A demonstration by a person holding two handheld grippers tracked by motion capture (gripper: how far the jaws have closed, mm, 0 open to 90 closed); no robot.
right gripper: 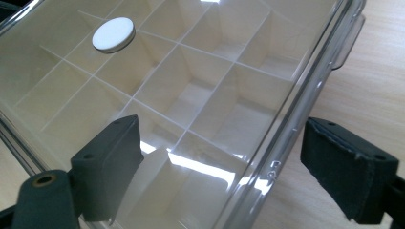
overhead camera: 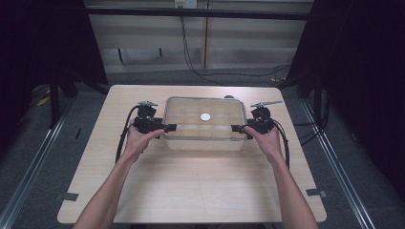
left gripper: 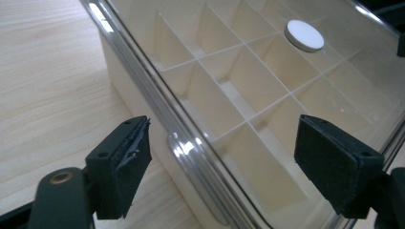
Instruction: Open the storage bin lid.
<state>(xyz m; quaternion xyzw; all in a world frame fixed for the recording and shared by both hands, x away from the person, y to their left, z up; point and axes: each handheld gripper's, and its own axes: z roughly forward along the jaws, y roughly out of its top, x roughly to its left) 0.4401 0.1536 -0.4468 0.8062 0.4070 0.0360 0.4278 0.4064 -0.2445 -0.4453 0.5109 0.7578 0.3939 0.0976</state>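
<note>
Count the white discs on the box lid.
1. The disc sits near the middle of the clear lid, toward its far side. The left gripper and right gripper, jaws open, flank the box ends.

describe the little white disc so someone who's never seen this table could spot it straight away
On the wooden table stands a clear-lidded box split into cream compartments, with the left gripper and the right gripper at its two ends. The white disc lies near the middle of the lid. It is the only round, solid white thing there; all else on the box is straight dividers and clear plastic.
</note>
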